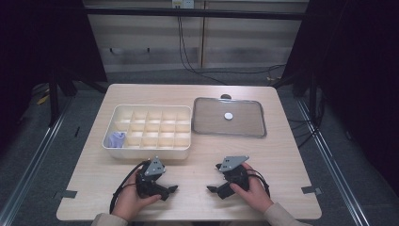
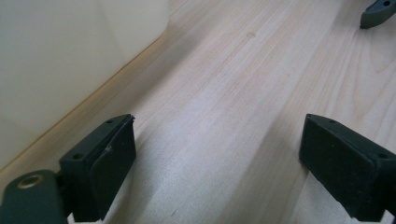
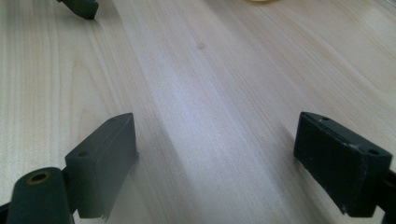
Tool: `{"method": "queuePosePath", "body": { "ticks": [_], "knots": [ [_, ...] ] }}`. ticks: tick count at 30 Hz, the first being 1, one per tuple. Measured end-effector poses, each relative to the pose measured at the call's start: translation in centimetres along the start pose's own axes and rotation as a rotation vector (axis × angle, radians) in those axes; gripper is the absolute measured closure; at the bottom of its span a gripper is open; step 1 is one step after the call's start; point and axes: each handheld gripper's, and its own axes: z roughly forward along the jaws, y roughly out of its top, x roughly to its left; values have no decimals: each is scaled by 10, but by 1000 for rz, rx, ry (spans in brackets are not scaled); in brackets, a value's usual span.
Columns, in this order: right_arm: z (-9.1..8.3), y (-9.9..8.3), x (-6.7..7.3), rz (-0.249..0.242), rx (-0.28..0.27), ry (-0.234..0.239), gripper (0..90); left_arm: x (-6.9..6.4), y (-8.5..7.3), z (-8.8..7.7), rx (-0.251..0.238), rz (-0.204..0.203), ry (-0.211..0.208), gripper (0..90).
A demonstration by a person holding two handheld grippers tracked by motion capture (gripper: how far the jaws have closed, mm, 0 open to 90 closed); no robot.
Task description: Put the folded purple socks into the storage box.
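Both grippers rest low over the near part of the wooden table (image 1: 197, 155), each held in a hand, with their jaws pointed toward each other. My left gripper (image 1: 168, 181) is open, and bare wood lies between its wide-apart jaws (image 2: 217, 158). My right gripper (image 1: 214, 178) is open too, again over bare wood (image 3: 215, 158). A cream divided box (image 1: 148, 127) stands just beyond the left gripper, its wall close at the left of the left gripper view (image 2: 70, 60). One near-left compartment holds a small lavender item (image 1: 116, 139).
A clear grey-rimmed lid or tray (image 1: 254, 129) lies to the right of the box, with a small white disc (image 1: 228, 115) at its middle. Each gripper view catches a fingertip of the other gripper (image 2: 378, 11) (image 3: 81, 7). Cables run on the floor behind the table.
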Motion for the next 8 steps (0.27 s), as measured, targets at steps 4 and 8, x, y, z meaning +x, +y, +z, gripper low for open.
{"method": "queuePosePath", "body": {
  "ticks": [4,8],
  "knots": [
    [0,0,0,0,0,0,124,0,0,0,8,4,-3,77],
    [0,0,0,0,0,0,124,0,0,0,9,6,-6,68]
  ]
}}
